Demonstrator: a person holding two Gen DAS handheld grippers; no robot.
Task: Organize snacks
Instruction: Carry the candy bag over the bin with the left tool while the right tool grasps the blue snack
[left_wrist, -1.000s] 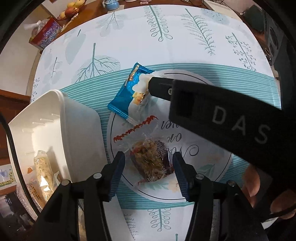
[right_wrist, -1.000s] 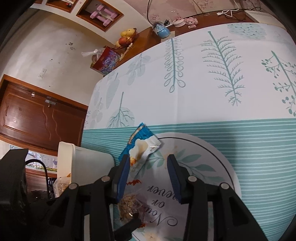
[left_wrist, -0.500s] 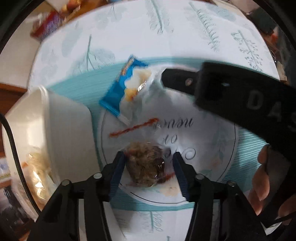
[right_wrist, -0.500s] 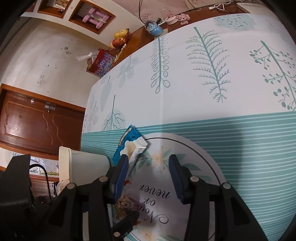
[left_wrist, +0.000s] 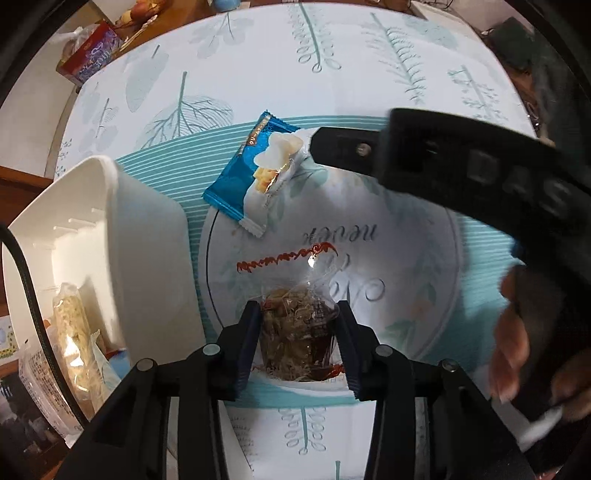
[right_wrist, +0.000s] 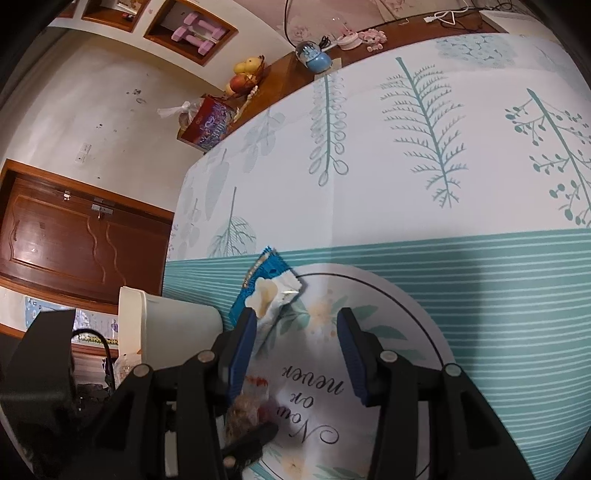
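Note:
A clear-wrapped brown snack (left_wrist: 295, 332) lies on the round print of the tablecloth (left_wrist: 406, 295). My left gripper (left_wrist: 297, 332) points straight down over it. Its jaws are closing, and both pads touch the wrapper's sides. A blue and white snack packet (left_wrist: 251, 177) lies just beyond, at the edge of the print. My right gripper (right_wrist: 295, 332) hovers open above the cloth, its left finger (right_wrist: 243, 339) beside that packet (right_wrist: 266, 291) and nothing between the jaws. One right finger (left_wrist: 351, 151) shows in the left wrist view. A white bin (left_wrist: 122, 229) stands at the left.
The bin holds several wrapped snacks (left_wrist: 74, 332). A red box (left_wrist: 92, 59) and a fruit bowl (right_wrist: 247, 74) stand on the wooden ledge past the far table edge, with a blue globe (right_wrist: 317, 59). A person's hand (left_wrist: 517, 332) is at the right. A wooden door (right_wrist: 74, 236) is behind the bin.
My left gripper has come down around the brown snack and its jaws have narrowed onto the wrapper. The right gripper has stayed open in almost the same place.

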